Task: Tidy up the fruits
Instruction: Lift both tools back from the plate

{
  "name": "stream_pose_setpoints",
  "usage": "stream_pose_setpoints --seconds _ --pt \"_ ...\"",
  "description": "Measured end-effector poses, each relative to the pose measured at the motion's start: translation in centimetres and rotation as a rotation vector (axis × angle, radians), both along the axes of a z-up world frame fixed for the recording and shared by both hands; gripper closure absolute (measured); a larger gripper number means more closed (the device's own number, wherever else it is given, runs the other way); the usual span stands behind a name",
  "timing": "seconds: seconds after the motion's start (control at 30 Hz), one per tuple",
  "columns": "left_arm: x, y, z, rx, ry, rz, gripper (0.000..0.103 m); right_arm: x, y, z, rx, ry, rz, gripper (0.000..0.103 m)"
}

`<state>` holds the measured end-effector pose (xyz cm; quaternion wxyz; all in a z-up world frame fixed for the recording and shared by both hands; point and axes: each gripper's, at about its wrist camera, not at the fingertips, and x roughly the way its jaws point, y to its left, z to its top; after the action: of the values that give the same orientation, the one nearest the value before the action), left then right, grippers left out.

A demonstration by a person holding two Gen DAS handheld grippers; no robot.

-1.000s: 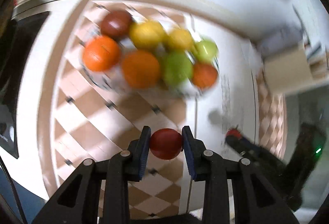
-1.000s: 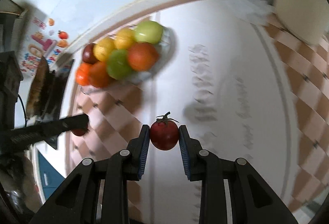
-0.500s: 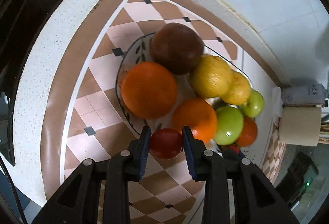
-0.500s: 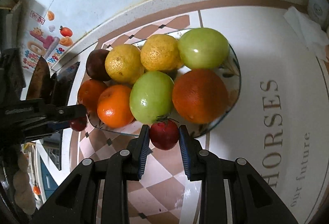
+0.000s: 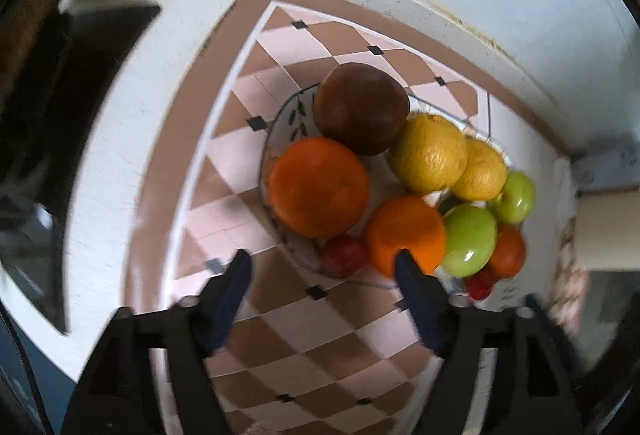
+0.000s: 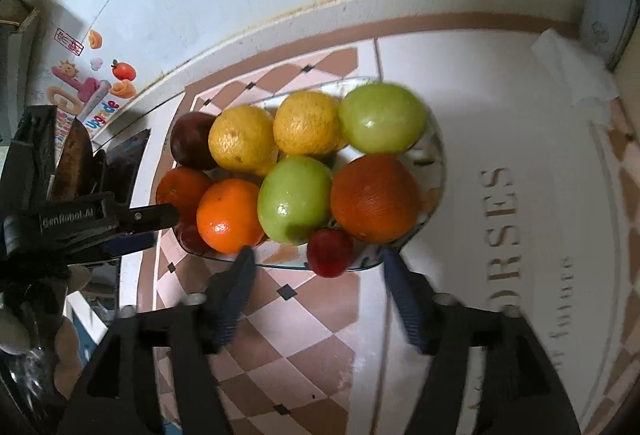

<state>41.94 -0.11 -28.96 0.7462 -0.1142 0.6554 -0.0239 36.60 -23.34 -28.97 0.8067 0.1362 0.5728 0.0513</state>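
Left wrist view: the left gripper [image 5: 323, 262] points steeply down over the near rim of the glass fruit plate [image 5: 280, 123]; its jaws are opening and stand well apart, pads clear of everything. A small red tomato [image 5: 343, 255] lies between them at the plate's edge, touching the two oranges beside it. The plate also carries a dark red apple [image 5: 360, 107], two lemons and green apples. The frame is blurred, so whether the tomato sits fully inside the rim is uncertain.

Right wrist view: the right gripper [image 6: 316, 259] hangs over the same plate [image 6: 436, 171], jaws opening and spread wide. A second red tomato [image 6: 330, 252] rests on the rim between them, untouched, against a green apple [image 6: 295, 200] and an orange [image 6: 374, 197]. The left gripper [image 6: 160, 223] enters from the left, on the checked tablecloth [image 6: 304, 315] side
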Motion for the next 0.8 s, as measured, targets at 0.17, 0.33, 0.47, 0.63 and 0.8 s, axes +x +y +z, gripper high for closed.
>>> stream_pose_setpoints --seconds 0.17,0.33,0.47,0.63,0.8 --pt "-1.8 -0.3 1.0 0.11 -0.031 -0.056 0.01 -0.1 -0.2 1.2 -0.111 0.027 0.0 0.008" --pt "-3.2 -0.4 2.5 0.136 -0.076 -0.08 0.01 -0.8 -0.3 2.8 -0.139 0.005 -0.015 0.008" --pt "-4.8 -0.6 4.8 0.155 -0.141 -0.097 0.01 -2.0 0.2 5.1 -0.16 -0.036 -0.022 0.008" --pt "-8.0 -0.7 8.8 0.176 -0.246 -0.119 0.01 -4.7 0.6 8.9 -0.183 -0.105 -0.044 0.008" --pt "-11.9 -0.4 12.6 0.172 -0.343 -0.138 0.01 -8.6 1.0 13.0 -0.201 -0.178 -0.063 0.008"
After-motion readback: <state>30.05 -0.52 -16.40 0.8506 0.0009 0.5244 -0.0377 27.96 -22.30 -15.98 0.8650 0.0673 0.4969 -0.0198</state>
